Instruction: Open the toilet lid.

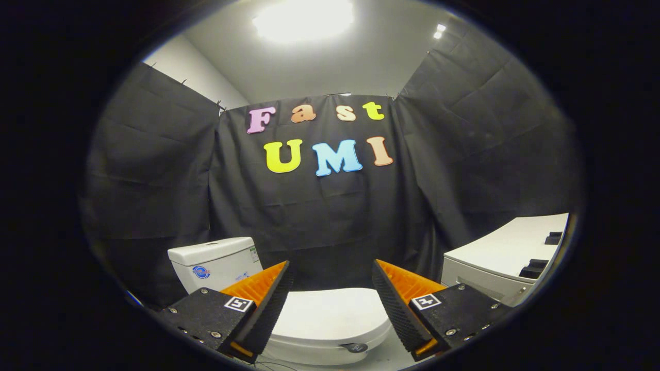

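Observation:
A white toilet stands low ahead of me, its lid lying flat and closed over the bowl. The white cistern rises behind it, beyond my left finger. My gripper hovers above the lid and is open, with a wide gap between the fingers and nothing held. The lid shows through that gap, and its left and right sides are hidden behind the fingers. A small dark round tab sits at the lid's near rim.
A white cabinet top with dark items on it stands to the right of the toilet, beyond my right finger. Black cloth walls close in the booth behind and on both sides. A bright ceiling lamp glows overhead.

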`<state>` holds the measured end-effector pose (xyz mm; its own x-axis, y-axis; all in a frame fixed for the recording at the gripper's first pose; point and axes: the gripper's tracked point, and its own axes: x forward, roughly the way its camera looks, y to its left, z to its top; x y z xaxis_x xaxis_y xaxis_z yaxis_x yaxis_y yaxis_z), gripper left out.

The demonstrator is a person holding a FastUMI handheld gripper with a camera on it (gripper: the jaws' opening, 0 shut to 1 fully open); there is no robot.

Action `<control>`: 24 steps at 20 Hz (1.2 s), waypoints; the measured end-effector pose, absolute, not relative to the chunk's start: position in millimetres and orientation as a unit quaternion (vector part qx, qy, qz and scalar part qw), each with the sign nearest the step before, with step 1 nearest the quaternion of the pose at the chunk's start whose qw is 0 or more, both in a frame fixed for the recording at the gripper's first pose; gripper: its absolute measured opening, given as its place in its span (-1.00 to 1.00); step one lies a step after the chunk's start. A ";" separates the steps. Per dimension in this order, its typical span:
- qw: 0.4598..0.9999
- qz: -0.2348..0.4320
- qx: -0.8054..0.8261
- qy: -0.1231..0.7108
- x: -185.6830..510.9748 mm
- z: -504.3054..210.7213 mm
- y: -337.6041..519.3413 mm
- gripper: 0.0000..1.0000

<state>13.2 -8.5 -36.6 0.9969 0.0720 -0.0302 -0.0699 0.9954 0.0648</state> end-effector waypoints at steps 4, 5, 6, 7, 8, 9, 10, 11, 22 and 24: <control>0.994 0.041 0.082 0.058 31.8 -73.8 -18.0 0.91; 0.993 0.041 0.089 0.065 35.5 -80.9 -21.5 0.91; 0.992 0.042 0.094 0.071 39.8 -87.9 -24.2 0.91; 0.991 0.045 0.096 0.078 43.7 -96.8 -26.7 0.91; 0.990 0.048 0.104 0.087 48.6 -103.5 -28.2 0.91; 0.988 0.050 0.114 0.095 52.9 -112.5 -31.5 0.91; 0.985 0.051 0.125 0.105 57.2 -120.9 -34.8 0.92; 0.983 0.052 0.135 0.114 59.7 -130.3 -37.5 0.91; 0.936 0.022 0.257 0.241 60.7 -260.3 -55.9 0.91; 0.927 0.018 0.274 0.256 63.0 -278.9 -55.3 0.91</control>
